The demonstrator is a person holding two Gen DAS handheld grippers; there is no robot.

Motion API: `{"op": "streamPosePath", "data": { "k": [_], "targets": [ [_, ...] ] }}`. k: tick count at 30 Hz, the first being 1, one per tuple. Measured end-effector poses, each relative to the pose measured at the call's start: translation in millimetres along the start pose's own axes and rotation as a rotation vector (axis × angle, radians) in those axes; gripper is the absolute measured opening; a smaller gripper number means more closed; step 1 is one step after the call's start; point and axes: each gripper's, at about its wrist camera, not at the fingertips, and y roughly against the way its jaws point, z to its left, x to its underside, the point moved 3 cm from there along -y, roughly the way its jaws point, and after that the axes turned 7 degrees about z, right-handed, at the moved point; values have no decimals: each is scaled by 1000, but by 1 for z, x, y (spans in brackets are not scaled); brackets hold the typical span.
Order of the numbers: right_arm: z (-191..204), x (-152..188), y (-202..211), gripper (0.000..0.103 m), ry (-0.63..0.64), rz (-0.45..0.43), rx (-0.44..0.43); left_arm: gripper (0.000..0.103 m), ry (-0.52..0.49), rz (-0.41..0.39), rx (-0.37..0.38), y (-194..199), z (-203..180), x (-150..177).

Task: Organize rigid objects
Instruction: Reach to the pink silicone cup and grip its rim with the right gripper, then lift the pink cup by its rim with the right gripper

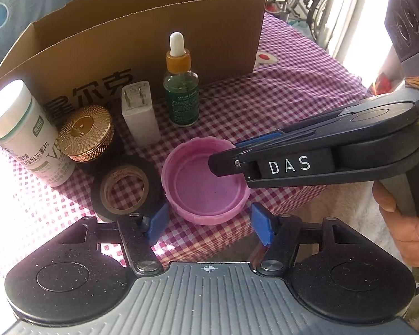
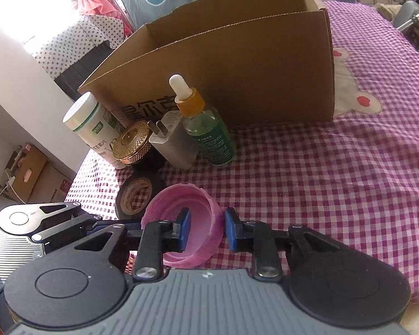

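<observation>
Straddling the wall of the round pink plastic lid (image 2: 201,223), the right tool (image 2: 206,230) has one blue pad inside the rim and one outside, a gap still showing at the wall. The left tool (image 1: 209,223) stands wide just short of it. The lid lies open side up on the purple checked cloth (image 2: 335,195), touching a black tape roll (image 1: 125,187), before the brown cardboard box (image 1: 142,44)
</observation>
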Motion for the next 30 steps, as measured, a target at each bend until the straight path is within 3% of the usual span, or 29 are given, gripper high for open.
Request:
{"op": "streamPosePath", "data": {
  "k": [16,30],
  "targets": [
    [-38,7,25,22,-86,-53,15,66,-105,-27,-21,-15,-29,-24],
    [-43,5,23,22,-104,-61,-5,70,-78,-32,-36,-25,-27,-39]
  ]
}}
